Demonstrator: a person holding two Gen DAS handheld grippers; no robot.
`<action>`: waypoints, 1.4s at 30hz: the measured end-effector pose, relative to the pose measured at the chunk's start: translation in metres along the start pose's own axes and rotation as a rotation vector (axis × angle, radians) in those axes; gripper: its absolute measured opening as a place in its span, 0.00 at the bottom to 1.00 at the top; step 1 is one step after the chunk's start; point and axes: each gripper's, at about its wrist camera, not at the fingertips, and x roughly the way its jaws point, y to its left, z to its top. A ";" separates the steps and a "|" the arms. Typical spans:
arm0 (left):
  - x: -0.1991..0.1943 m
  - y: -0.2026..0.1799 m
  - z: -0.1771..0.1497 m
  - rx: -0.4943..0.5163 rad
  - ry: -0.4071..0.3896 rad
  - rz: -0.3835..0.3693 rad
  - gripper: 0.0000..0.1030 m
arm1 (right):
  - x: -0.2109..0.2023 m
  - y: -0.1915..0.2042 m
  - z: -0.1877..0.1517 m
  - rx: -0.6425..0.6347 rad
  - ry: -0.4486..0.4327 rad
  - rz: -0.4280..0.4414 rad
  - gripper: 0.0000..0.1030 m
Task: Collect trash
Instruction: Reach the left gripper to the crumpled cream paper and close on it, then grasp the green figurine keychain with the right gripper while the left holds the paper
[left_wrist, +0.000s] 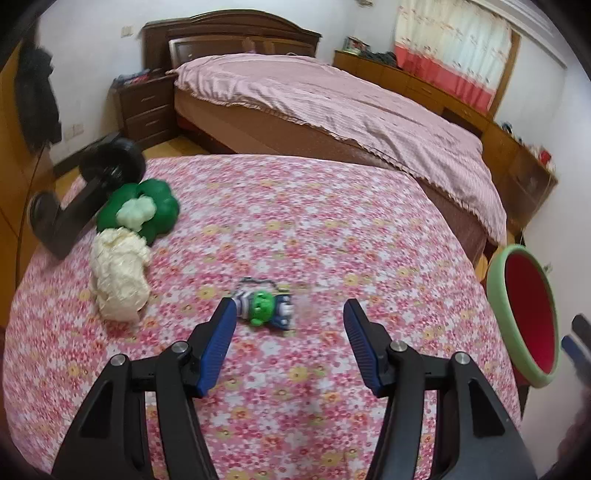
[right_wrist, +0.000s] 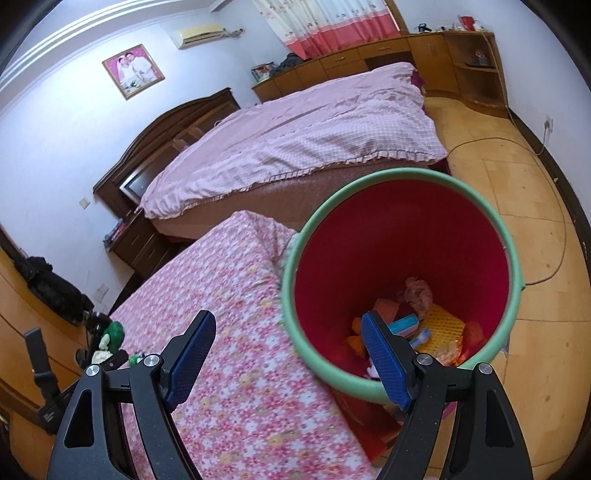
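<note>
The left claw (left_wrist: 290, 317) is released, the green toy figure (left_wrist: 266, 308) lying just beyond its fingertips on the floral bench (left_wrist: 295, 221). The right claw (right_wrist: 288, 332) — also released, empty — hangs beside the bin (right_wrist: 295, 258). Risk: the toy's small chain may snag the cloth, or the figure may slip out sideways.

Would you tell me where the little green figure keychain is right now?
In the left wrist view, the keychain lies on the floral cloth, just ahead of the open left gripper, right of the cream wad.

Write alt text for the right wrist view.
An open right claw hangs over a green-rimmed red bin holding mixed trash. The bin stands beside a table with a pink floral cloth, a bed behind.
</note>
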 end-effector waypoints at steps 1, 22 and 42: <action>-0.002 0.006 0.000 -0.010 -0.004 0.002 0.58 | 0.003 0.004 -0.001 -0.007 0.008 0.003 0.80; -0.004 0.104 0.017 -0.112 -0.034 0.186 0.58 | 0.054 0.087 -0.030 -0.153 0.127 0.044 0.80; 0.002 0.141 0.005 -0.229 -0.090 0.063 0.37 | 0.109 0.172 -0.059 -0.296 0.212 0.054 0.80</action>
